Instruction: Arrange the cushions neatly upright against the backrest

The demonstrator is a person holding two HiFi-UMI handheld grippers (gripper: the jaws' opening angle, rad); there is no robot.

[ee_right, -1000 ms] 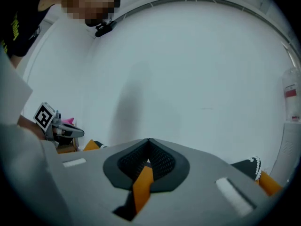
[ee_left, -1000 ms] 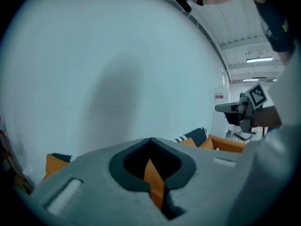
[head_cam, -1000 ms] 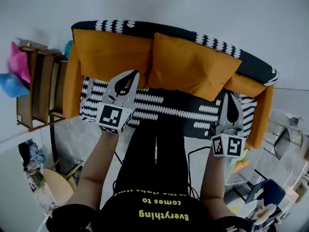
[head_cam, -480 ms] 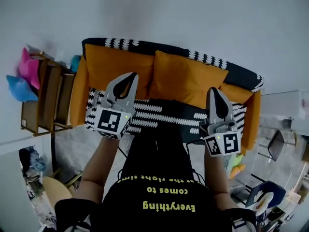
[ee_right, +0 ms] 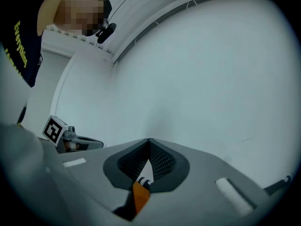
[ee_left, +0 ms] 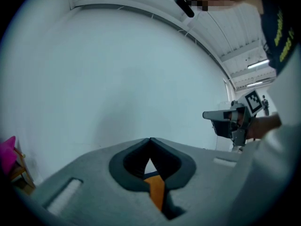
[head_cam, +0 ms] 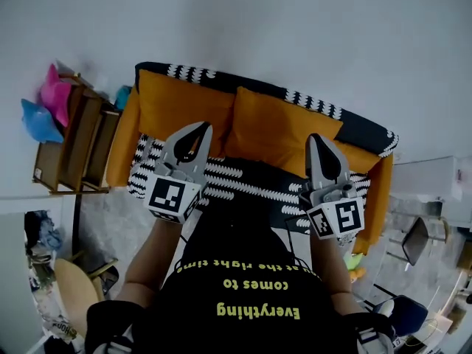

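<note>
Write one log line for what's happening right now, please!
left gripper: shut, empty | right gripper: shut, empty | left cushion: upright against backrest | right cushion: upright against backrest | contact: none

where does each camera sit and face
Head view: on the person's head, looking steeply down at sofa and cushions; arms, shirt, left tongs, right tongs show.
Left gripper view: on left tongs, facing the wall; right tongs at right.
Right gripper view: on right tongs, facing the wall; left tongs at left.
Shared: both gripper views glimpse orange past shut jaws.
</note>
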